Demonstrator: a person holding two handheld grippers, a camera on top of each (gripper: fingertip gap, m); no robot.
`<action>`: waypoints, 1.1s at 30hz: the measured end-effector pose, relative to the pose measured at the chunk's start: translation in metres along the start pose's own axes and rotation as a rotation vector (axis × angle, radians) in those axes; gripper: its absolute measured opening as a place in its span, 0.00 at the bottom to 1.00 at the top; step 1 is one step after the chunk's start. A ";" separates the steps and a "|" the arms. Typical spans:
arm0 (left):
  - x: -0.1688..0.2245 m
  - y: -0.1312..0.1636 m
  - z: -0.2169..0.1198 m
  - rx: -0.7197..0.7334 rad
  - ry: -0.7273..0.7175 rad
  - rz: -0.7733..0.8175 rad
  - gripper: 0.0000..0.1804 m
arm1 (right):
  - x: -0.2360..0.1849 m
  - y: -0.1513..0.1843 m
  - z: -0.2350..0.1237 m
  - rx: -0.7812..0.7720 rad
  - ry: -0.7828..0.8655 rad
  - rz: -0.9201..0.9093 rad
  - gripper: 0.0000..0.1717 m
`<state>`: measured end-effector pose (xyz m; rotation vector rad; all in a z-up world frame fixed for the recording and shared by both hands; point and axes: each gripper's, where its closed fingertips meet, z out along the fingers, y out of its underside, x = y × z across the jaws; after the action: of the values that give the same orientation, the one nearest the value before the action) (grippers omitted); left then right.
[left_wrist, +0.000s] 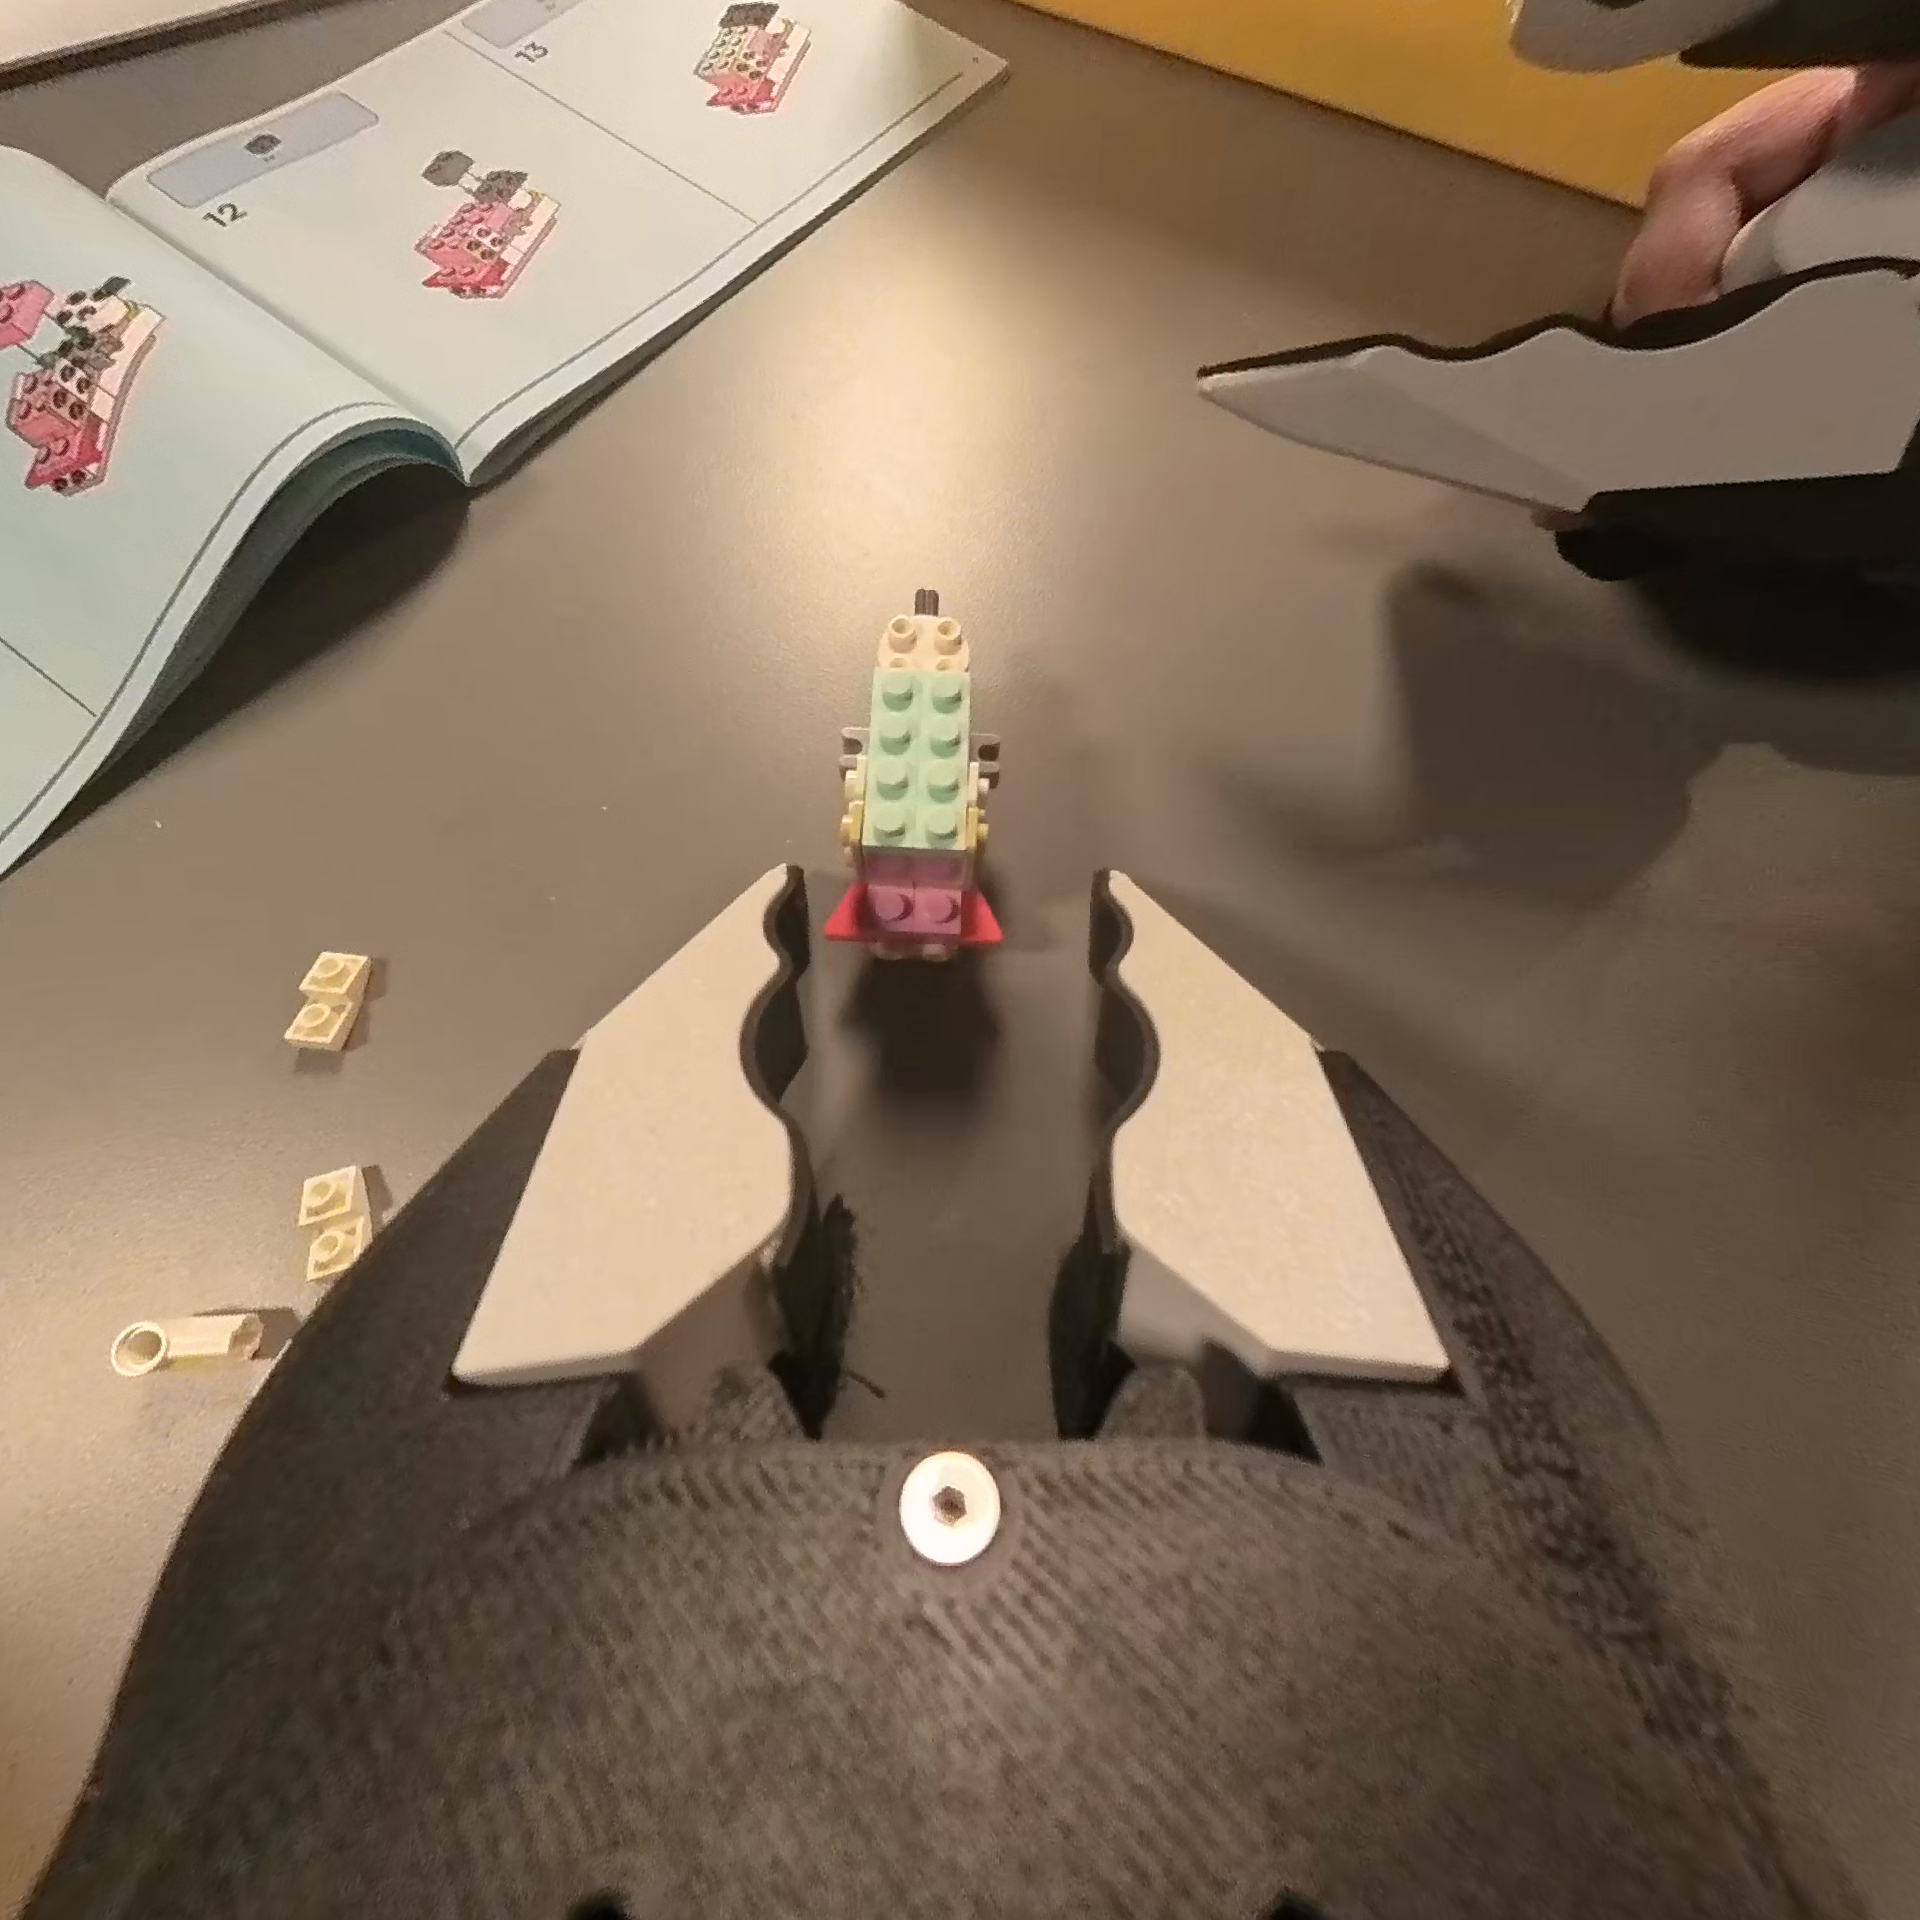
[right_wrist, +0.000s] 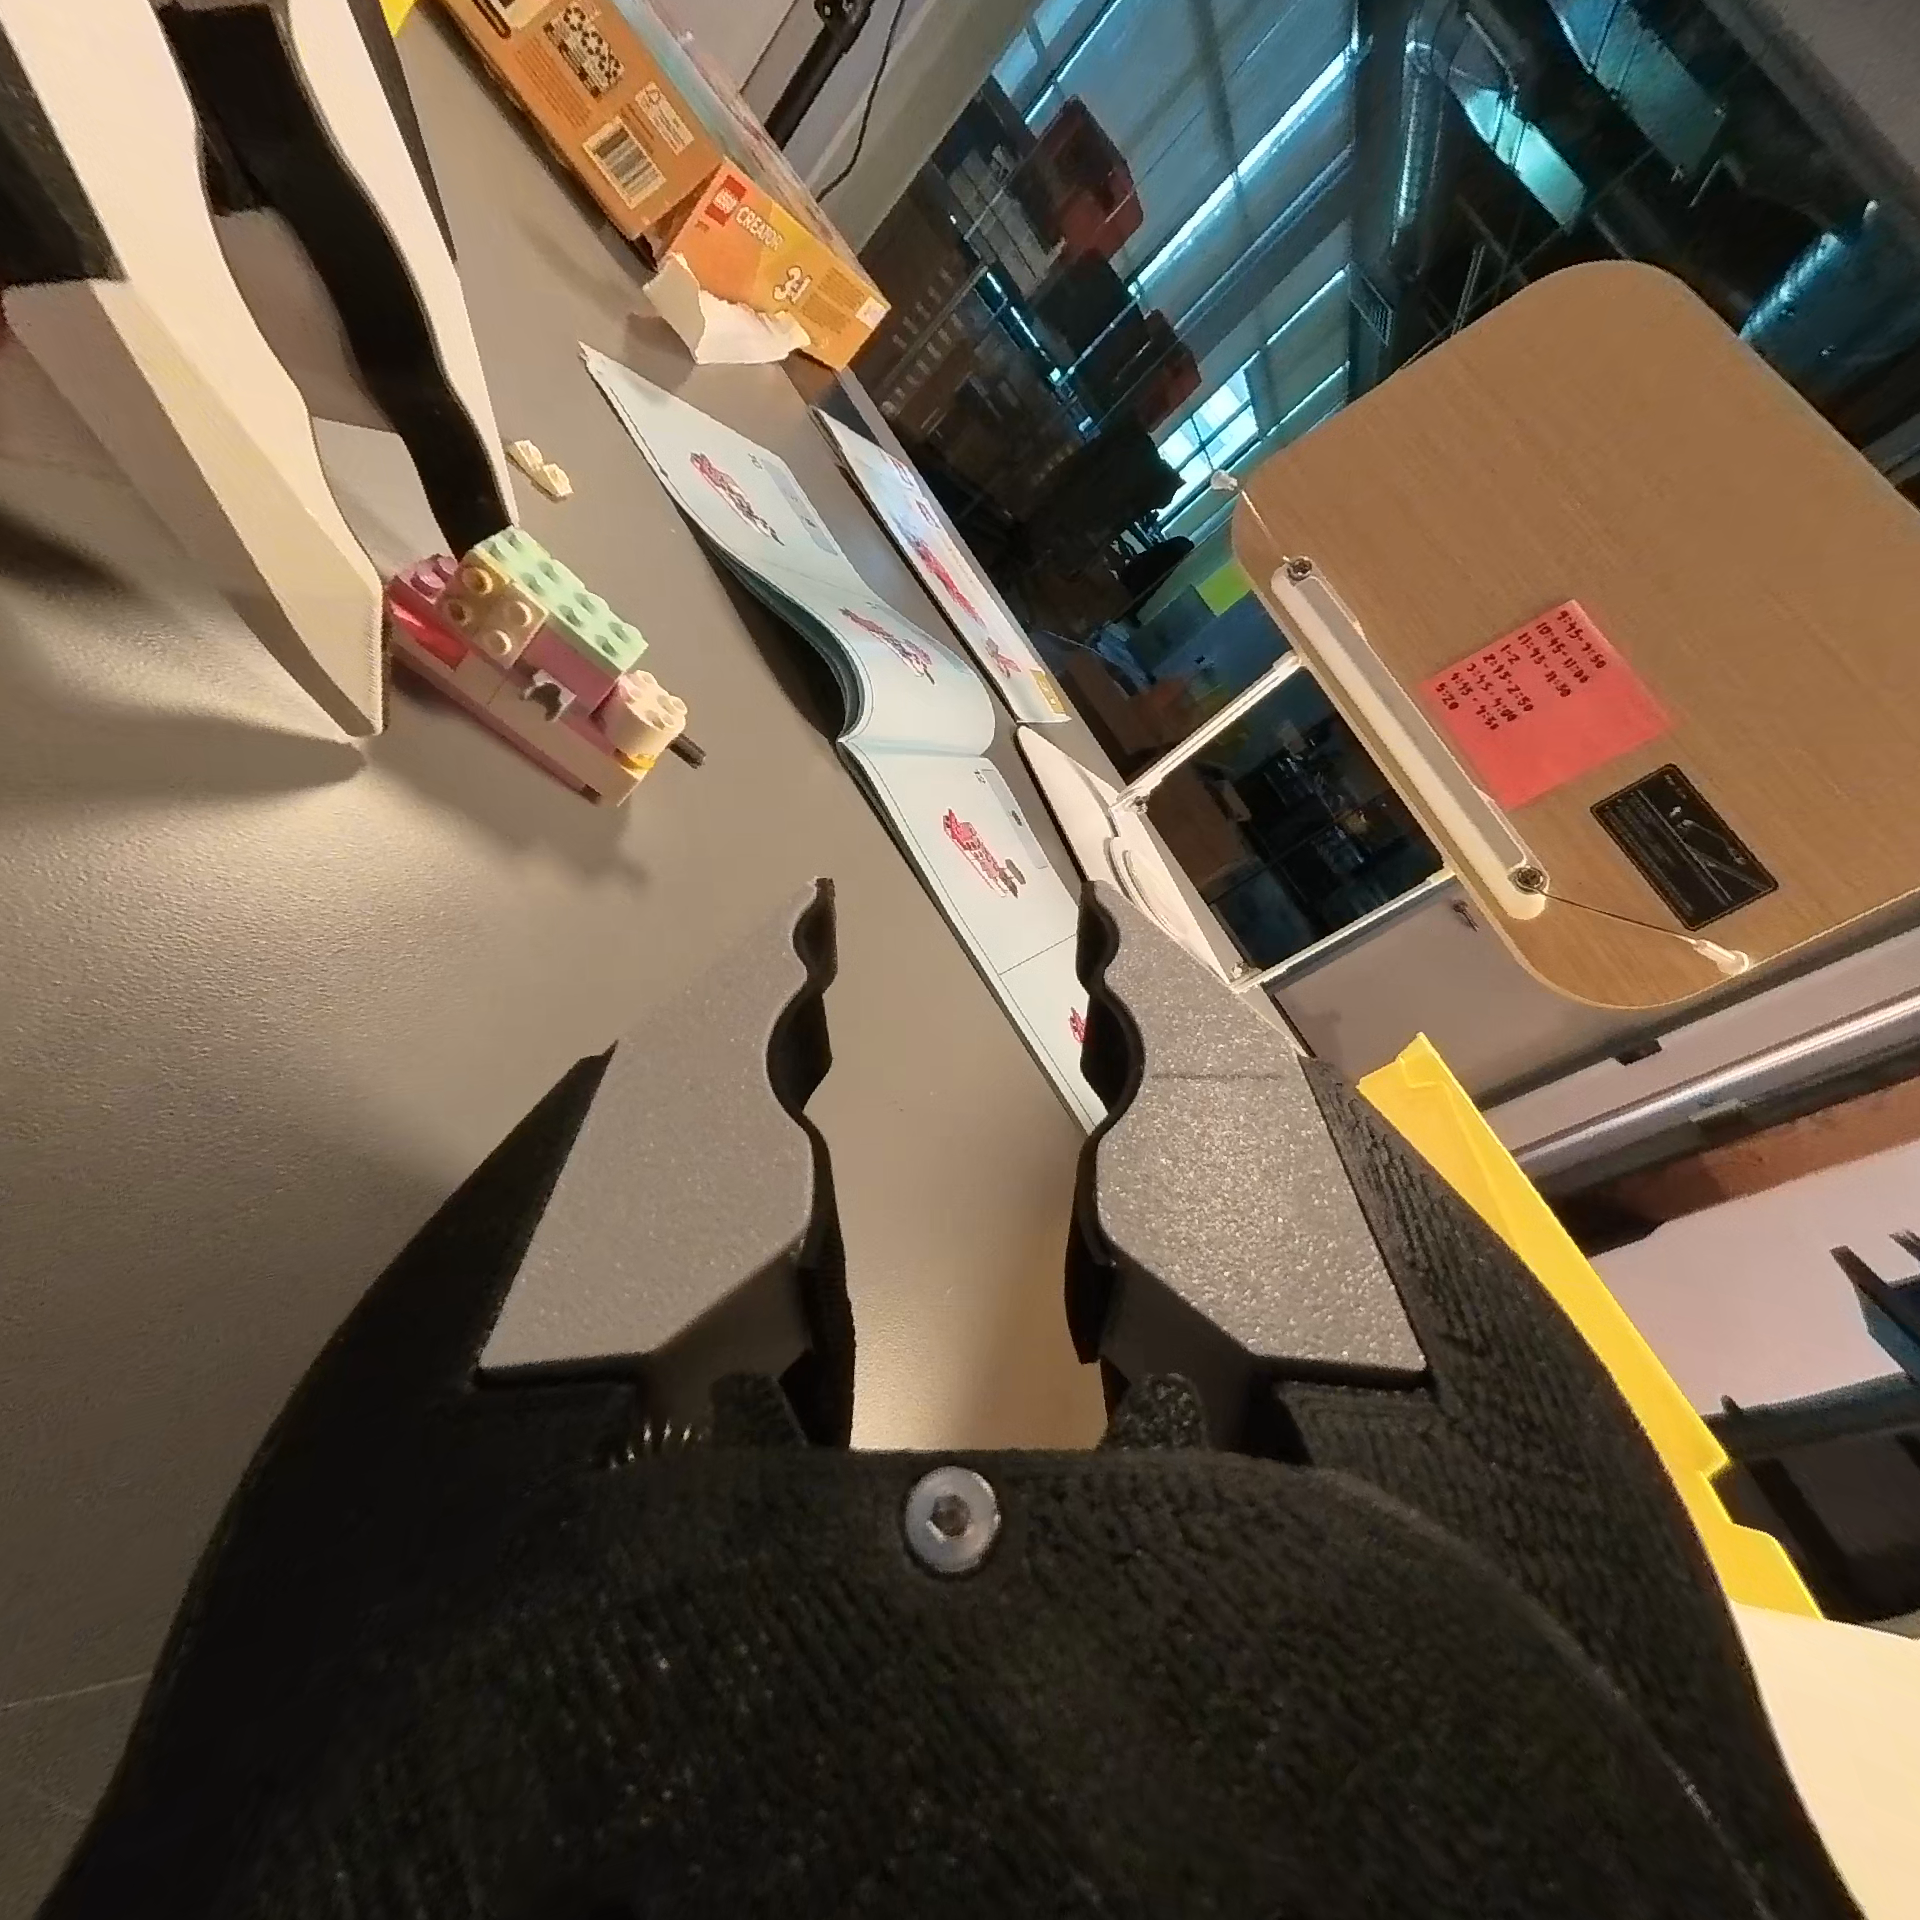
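Both grippers' jaws released, left gripper (left_wrist: 948, 914) at brick model (left_wrist: 918, 774), dark grey surface (left_wrist: 1143, 665), open booklet (left_wrist: 343, 312), right gripper (right_wrist: 954, 925) facing dim glass-walled room.

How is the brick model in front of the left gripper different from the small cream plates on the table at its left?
The brick model is many joined bricks in mint, pink, red and cream; the cream plates are flat, one colour, loose pieces. The model lies near the left gripper's open fingers; the plates lie aside. Both rest on the grey table.

Small brick model (left_wrist: 920, 790) lying lengthwise on the dark grey table (left_wrist: 1143, 675): mint-green studded top, cream round far end with black pin, pink and red near end, just beyond open fingertips.
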<state>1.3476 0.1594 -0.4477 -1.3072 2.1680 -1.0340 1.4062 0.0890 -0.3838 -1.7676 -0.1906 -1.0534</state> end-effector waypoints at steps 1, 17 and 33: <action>0.000 0.000 0.000 0.000 0.000 0.000 0.30 | 0.000 0.000 0.000 0.000 0.000 -0.001 0.26; 0.000 0.000 0.000 -0.004 0.006 -0.006 0.29 | -0.001 0.000 0.000 -0.002 -0.003 -0.004 0.26; -0.004 0.000 -0.001 0.006 -0.010 -0.033 0.28 | -0.001 0.001 0.000 -0.002 -0.003 -0.009 0.25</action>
<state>1.3491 0.1633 -0.4469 -1.3465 2.1412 -1.0443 1.4058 0.0893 -0.3851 -1.7720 -0.1988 -1.0577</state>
